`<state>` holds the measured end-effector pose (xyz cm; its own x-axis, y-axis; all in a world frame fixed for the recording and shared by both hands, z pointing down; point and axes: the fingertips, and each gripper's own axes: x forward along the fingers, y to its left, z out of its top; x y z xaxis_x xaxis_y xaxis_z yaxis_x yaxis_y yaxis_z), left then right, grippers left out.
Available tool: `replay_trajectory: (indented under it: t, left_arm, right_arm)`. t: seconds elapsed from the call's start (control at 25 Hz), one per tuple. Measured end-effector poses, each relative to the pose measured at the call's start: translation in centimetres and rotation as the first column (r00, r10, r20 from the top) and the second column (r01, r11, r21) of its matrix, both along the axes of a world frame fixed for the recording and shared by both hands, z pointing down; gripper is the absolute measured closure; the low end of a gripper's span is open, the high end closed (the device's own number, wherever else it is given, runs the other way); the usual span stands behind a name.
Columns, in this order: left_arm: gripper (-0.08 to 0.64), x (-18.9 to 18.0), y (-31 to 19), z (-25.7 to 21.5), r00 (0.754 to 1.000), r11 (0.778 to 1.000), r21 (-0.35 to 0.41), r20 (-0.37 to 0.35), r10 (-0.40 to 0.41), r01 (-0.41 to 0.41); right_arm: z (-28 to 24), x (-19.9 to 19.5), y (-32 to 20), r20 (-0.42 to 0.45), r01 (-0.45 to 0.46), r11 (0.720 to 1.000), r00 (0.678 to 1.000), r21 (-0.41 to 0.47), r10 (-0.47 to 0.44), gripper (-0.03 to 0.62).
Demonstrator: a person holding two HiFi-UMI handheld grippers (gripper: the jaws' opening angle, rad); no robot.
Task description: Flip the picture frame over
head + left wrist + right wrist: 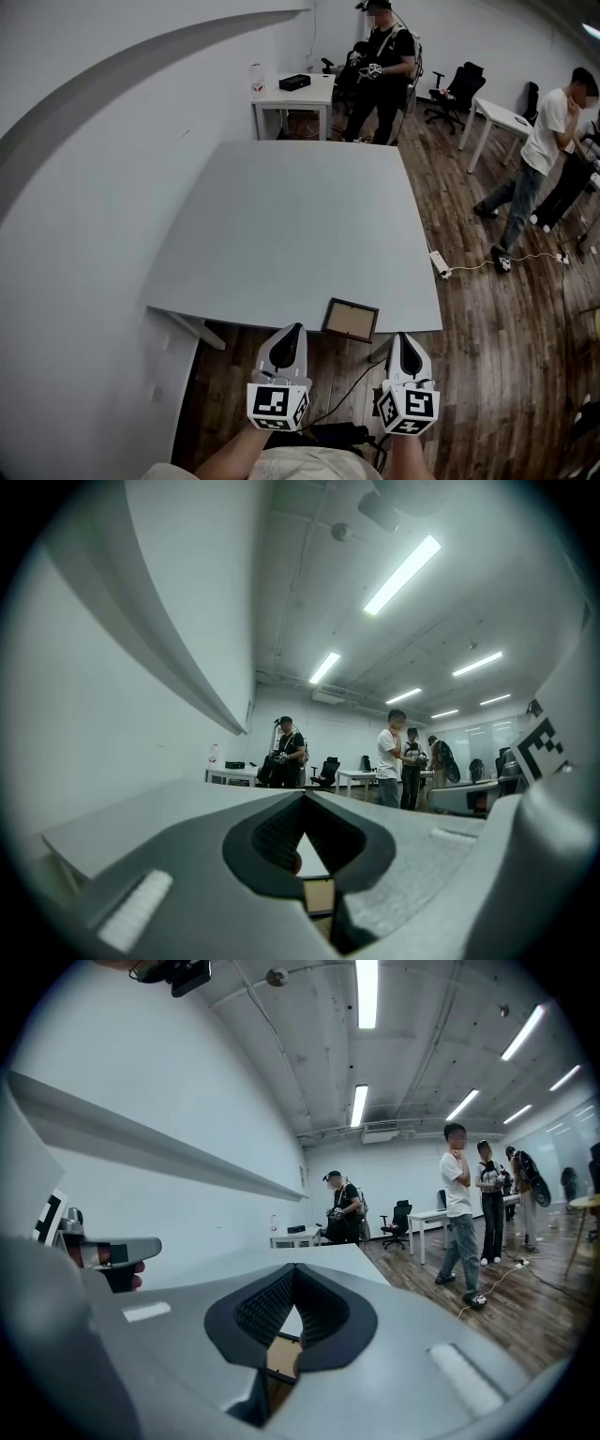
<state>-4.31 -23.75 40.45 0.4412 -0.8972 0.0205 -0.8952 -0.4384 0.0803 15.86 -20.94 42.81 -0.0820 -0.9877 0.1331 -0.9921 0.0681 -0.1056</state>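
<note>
Plainly, in the head view the small rectangular picture frame (351,320), a dark narrow border round a flat brown panel, lies flat at the very near edge of the broad matte grey table (291,225). The left gripper (292,336) and the right gripper (405,339), both smooth pale shells with a marker cube at the back, hang just short of that edge, the frame between their lines and nearer the right one. Each is closed to a point and carries nothing.

As to the step, I judge it open. The brown face could be a backing board or a picture, so the frame may be lying ready to be turned or lying already turned over. Either way neither gripper has hold of it. It sits thin and flush on the top, so any grip would have to start at the rim that meets the table edge.

In the left gripper view, the left gripper (302,801) shows ribbed dark pads met at the tip, nothing between them. The frame (319,895) shows low, beyond them.

In the right gripper view, the right gripper (293,1277) is likewise shut and empty, with the frame's brown panel (279,1358) below the pads.
</note>
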Motion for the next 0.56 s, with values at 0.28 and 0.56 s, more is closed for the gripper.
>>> replay_trajectory:
  t: [0.28,0.56]
  left_arm:
    - [0.558,-0.15,-0.26,0.31,1.000,1.000,0.000,0.012,-0.001,0.001]
    - [0.558,-0.06,-0.49,0.43,1.000,1.000,-0.003,0.010,0.000,0.000]
  right_arm:
    - [0.08,-0.24,-0.24,-0.015,0.004,1.000,1.000,0.002,-0.004,0.569]
    - [-0.02,-0.13,-0.60,-0.025,-0.001,1.000,1.000,0.003,0.001,0.569]
